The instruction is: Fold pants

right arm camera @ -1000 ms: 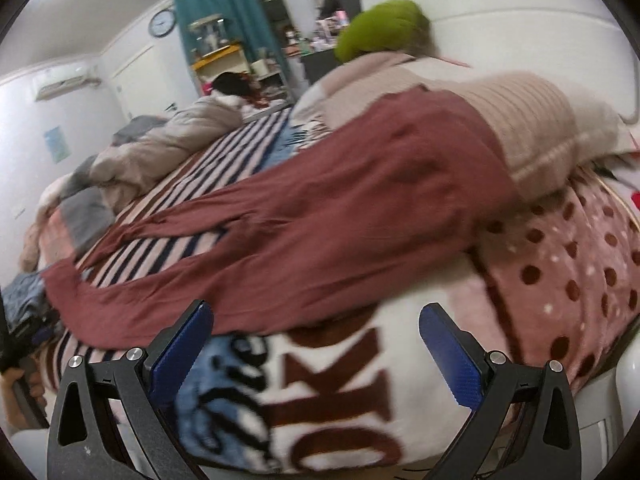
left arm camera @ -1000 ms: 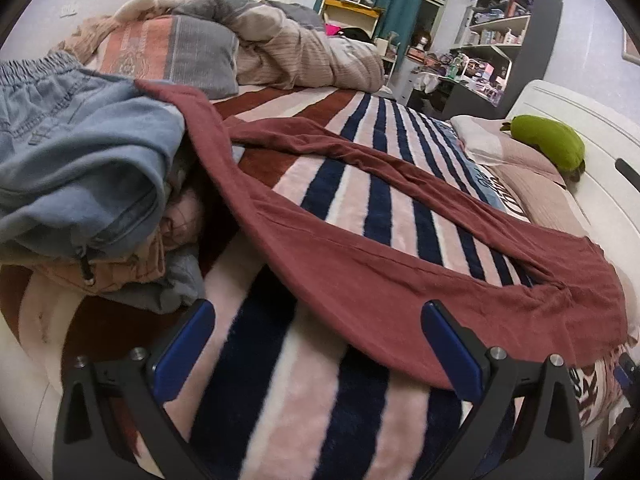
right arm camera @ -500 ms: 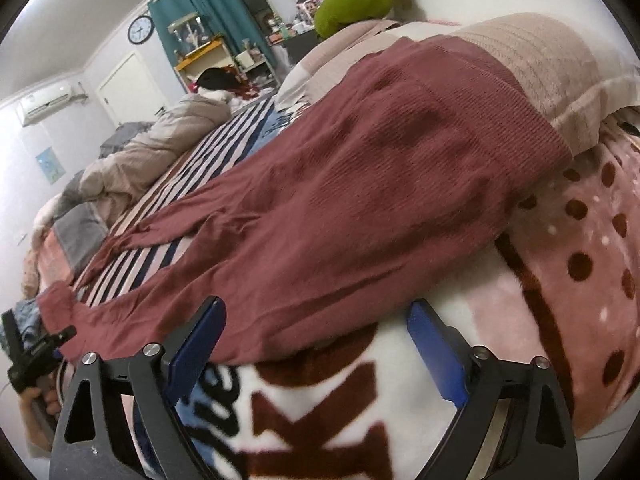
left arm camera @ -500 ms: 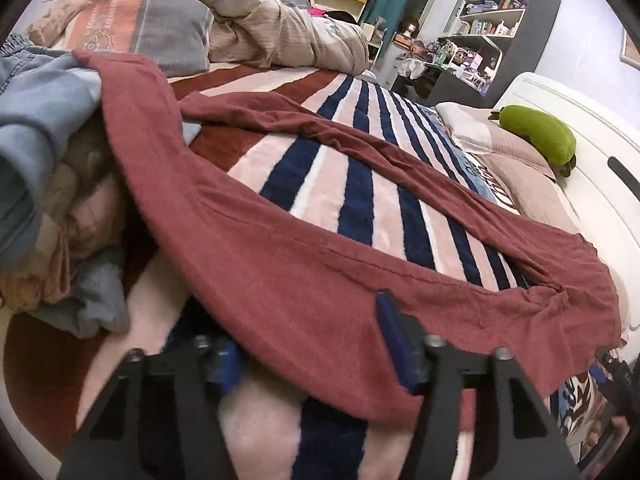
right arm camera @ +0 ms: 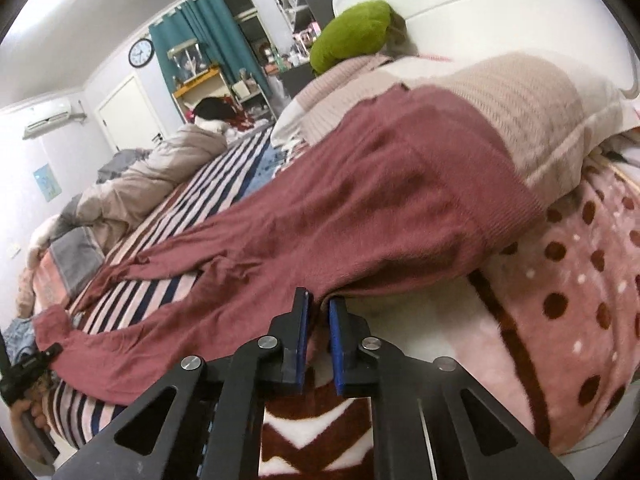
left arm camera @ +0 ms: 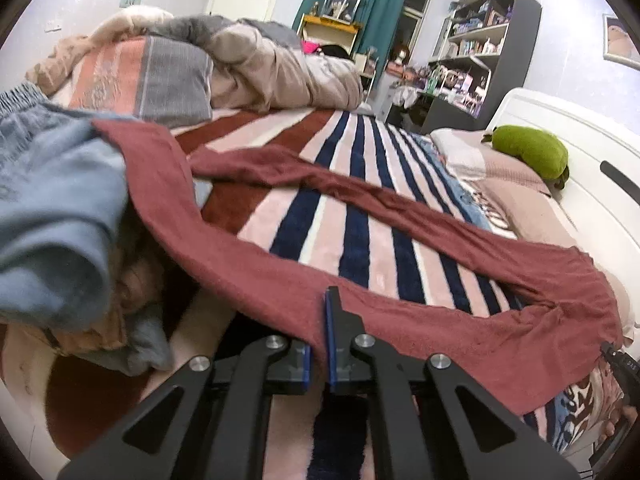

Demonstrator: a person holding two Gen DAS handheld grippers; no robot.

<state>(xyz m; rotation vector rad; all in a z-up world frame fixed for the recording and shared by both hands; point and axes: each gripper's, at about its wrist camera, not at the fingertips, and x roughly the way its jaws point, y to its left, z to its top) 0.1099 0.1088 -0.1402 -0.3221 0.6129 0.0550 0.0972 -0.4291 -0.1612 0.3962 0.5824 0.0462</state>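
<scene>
Dark red pants (left arm camera: 260, 272) lie spread along the striped blanket (left arm camera: 356, 220), legs reaching towards the clothes pile, waist towards the pillows. My left gripper (left arm camera: 319, 332) has its jaws closing tight, and the blue pads pinch the near edge of the near leg. In the right wrist view the pants (right arm camera: 360, 208) drape from the pillow (right arm camera: 520, 120) down over the bed. My right gripper (right arm camera: 319, 304) has its jaws closing too, and it nips the near edge of the pants by the hip. Each gripper shows small in the other's view, held by a hand.
A pile of clothes topped by blue jeans (left arm camera: 52, 208) sits left of the pants. A rumpled duvet (left arm camera: 280, 72) lies at the far end. A green plush (left arm camera: 532, 152) rests by the white headboard (left arm camera: 568, 128). A dotted pink blanket (right arm camera: 580, 300) covers the bed's corner.
Both grippers went from wide open to closed on the near edge of the pants. The left one has lifted its bit of the leg slightly.
</scene>
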